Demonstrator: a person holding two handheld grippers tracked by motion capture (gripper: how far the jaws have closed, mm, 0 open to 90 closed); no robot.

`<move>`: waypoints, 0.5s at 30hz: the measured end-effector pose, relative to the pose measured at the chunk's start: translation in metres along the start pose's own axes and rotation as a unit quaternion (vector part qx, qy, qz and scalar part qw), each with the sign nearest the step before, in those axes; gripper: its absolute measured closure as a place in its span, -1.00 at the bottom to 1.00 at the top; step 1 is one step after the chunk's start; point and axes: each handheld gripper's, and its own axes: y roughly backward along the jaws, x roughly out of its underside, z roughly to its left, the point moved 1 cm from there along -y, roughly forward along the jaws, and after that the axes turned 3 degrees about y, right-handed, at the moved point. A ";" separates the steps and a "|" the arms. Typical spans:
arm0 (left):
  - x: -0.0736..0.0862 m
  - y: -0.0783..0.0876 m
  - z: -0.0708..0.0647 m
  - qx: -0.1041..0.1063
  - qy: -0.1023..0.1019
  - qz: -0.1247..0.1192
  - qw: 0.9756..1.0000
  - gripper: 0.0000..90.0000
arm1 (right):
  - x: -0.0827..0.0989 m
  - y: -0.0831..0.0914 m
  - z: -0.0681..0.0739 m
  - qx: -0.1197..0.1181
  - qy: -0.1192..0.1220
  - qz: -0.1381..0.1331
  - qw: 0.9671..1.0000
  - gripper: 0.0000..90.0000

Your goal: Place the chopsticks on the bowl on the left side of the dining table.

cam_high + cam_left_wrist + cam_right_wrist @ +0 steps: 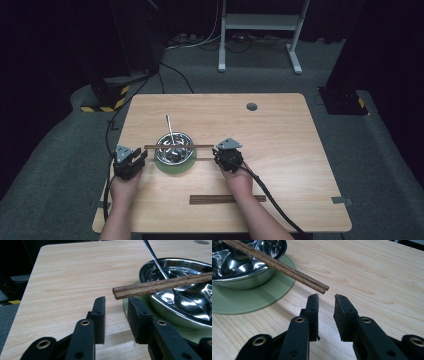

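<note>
A: Where are the chopsticks?
B: Lying across the bowl — both grippers, left and right, released.
A: Handling?
B: Probably light, stiff, prone to rolling — grasp at the overhanging ends.

You have a pair of brown wooden chopsticks lying side by side, level across the rim of the shiny steel bowl, both ends jutting past its sides.

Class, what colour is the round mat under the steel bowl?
Pale green mat; clearest in the right gripper view.
</note>
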 end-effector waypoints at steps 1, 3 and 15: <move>0.000 0.000 0.000 0.000 0.001 0.000 1.000 0.46 | 0.000 0.000 -0.001 0.000 0.003 -0.002 1.000 0.60; 0.000 0.001 0.000 0.000 0.002 0.001 1.000 0.43 | 0.001 0.001 -0.001 -0.001 0.002 -0.002 1.000 0.58; -0.003 0.020 -0.006 -0.008 0.002 0.005 1.000 0.11 | 0.026 0.044 -0.023 0.000 -0.006 -0.009 1.000 0.26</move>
